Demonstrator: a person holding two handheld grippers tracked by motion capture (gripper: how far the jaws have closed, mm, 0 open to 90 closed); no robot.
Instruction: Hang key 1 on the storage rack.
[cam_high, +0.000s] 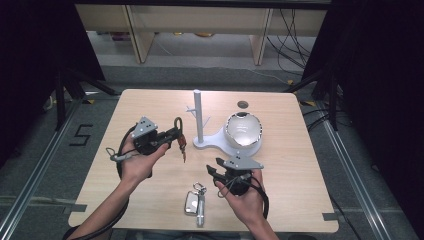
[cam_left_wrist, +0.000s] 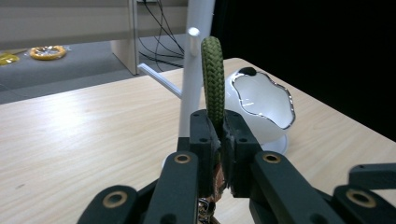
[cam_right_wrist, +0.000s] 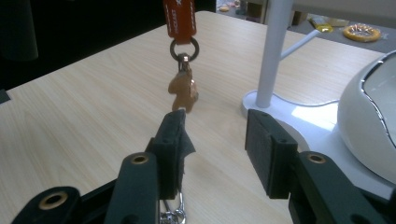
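Left hand (cam_high: 136, 161) enters from the lower left of the high view, forearm angled up toward frame centre, holding the left tongs (cam_high: 175, 135) roughly level and pointing right at the white stand (cam_high: 198, 117). Its jaws are clamped tight on the green braided loop (cam_left_wrist: 213, 79) of a keychain, which stands upright above the pads in the left gripper view. Below them an orange strap (cam_right_wrist: 180, 17), a ring and a brown charm (cam_right_wrist: 183, 92) hang clear of the surface (cam_high: 150, 200).

Right hand (cam_high: 245, 197) comes in from the bottom centre-right, its right tongs (cam_high: 214, 171) pointing up and left. Jaws parted about halfway, nothing between the pads. The charm hangs just beyond the left pad in the right gripper view, not touching.

A second keychain (cam_high: 195, 202) lies flat at bottom centre, near the right hand. White bowl (cam_high: 243, 130) sits on the stand's base, right of the post.

Strap carries white lettering, too cropped to read.
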